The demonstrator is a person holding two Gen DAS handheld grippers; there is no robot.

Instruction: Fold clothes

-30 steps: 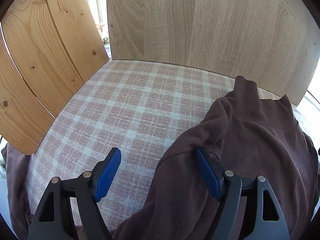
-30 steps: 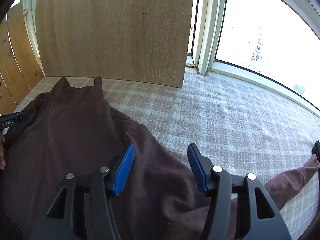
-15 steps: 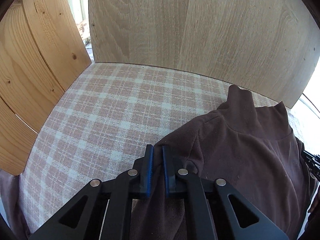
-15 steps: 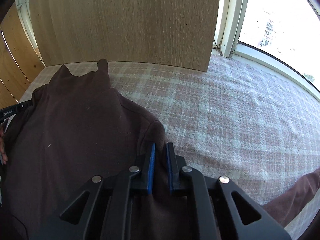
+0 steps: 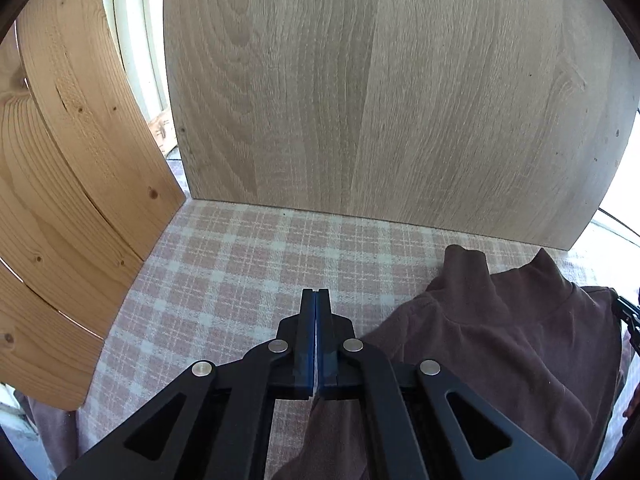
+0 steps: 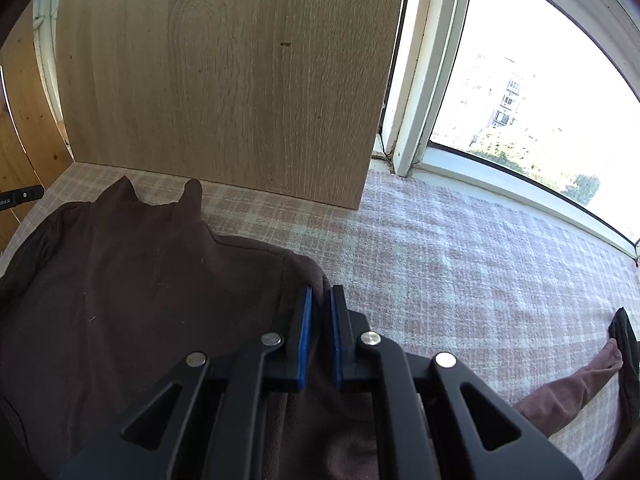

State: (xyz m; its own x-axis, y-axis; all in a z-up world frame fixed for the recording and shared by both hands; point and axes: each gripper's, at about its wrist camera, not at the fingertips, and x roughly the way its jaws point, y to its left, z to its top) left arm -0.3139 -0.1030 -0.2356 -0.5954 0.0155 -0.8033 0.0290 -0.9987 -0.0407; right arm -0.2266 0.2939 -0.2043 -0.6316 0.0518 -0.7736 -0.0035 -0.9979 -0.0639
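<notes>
Both hand-held grippers pinch the fleece top.
The left hand-held gripper and right hand-held gripper are clamped on the dark brown fleece pullover lying on the pink-and-white checked cloth; only the right view shows the window and outstretched sleeve, the left the pine planks.

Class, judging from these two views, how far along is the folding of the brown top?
Done: the brown top lies spread on the checked cloth, collar toward the wooden board. In hand: the left claw and the right claw are each shut on a shoulder edge. Left: no fold shows yet, and a sleeve trails out.
</notes>
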